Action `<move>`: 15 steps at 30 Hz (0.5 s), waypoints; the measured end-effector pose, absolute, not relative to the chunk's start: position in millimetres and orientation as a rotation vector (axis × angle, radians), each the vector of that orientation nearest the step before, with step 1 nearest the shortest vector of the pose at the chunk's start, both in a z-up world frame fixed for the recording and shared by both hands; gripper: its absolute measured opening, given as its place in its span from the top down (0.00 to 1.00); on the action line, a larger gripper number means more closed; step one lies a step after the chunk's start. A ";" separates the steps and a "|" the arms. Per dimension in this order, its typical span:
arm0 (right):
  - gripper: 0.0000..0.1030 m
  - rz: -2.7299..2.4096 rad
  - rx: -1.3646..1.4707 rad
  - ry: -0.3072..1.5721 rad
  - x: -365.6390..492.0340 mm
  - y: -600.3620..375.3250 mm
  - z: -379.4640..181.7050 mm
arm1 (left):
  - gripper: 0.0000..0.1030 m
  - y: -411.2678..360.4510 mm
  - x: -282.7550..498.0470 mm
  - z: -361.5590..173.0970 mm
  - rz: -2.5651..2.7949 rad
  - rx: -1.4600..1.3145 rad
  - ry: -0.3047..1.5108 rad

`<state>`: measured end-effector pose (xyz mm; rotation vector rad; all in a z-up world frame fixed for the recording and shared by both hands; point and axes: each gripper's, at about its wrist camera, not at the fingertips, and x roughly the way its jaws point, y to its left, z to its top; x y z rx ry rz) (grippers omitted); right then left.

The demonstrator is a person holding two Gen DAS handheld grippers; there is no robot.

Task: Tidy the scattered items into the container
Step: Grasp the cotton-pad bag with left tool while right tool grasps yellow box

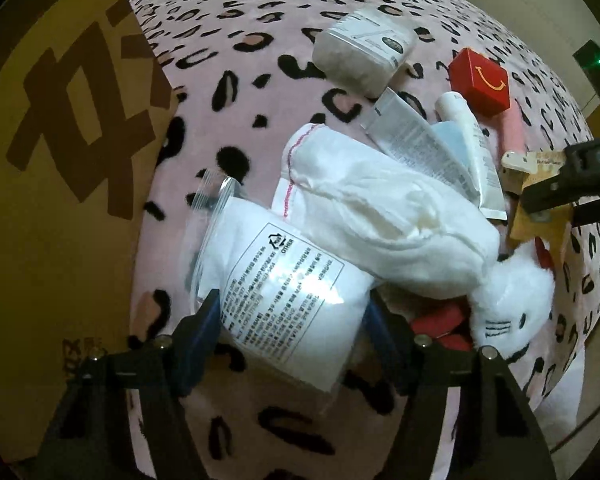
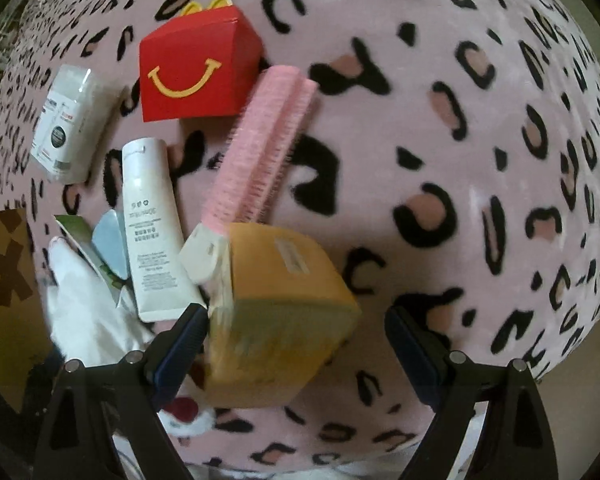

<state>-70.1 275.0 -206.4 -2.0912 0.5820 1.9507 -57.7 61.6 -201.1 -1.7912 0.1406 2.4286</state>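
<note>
Nearly everything is still out on the leopard-print blanket (image 2: 440, 128), so by the look of it the tidying has barely begun. The cardboard box (image 1: 52, 168), presumably the container, stands at the blanket's left edge in the left wrist view; its inside is not visible.

The left gripper (image 1: 292, 320) has its jaws set either side of a clear zip bag (image 1: 284, 284) of white cloth with a printed label, both pads at the bag's edges; whether they truly press it I cannot tell.

The right gripper (image 2: 296, 332) is open around a tan box (image 2: 276, 312), one pad beside its edge, the other well apart.

Left to gather: the red smile box (image 2: 196, 68), pink brush (image 2: 260, 140), white tube (image 2: 152, 224), white carton (image 2: 68, 124), white plush (image 1: 512, 300) and white cloth (image 1: 380, 208).
</note>
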 end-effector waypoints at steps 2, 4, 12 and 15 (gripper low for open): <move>0.10 1.962 -2.082 0.572 -67.4 266.6 -208.6 | 0.34 60.5 -57.9 -200.5 2.424 -1.793 0.129; 0.17 1.991 -2.065 0.560 -63.0 259.8 -207.4 | 0.34 58.7 -57.8 -199.6 2.422 -1.800 0.108; 0.47 2.159 -1.940 0.638 -32.5 242.0 -180.2 | 0.34 53.0 -65.4 -180.9 2.440 -1.779 0.076; 0.47 2.191 -1.906 0.626 -19.0 234.5 -164.7 | 0.34 53.9 -70.5 -167.7 2.444 -1.757 0.063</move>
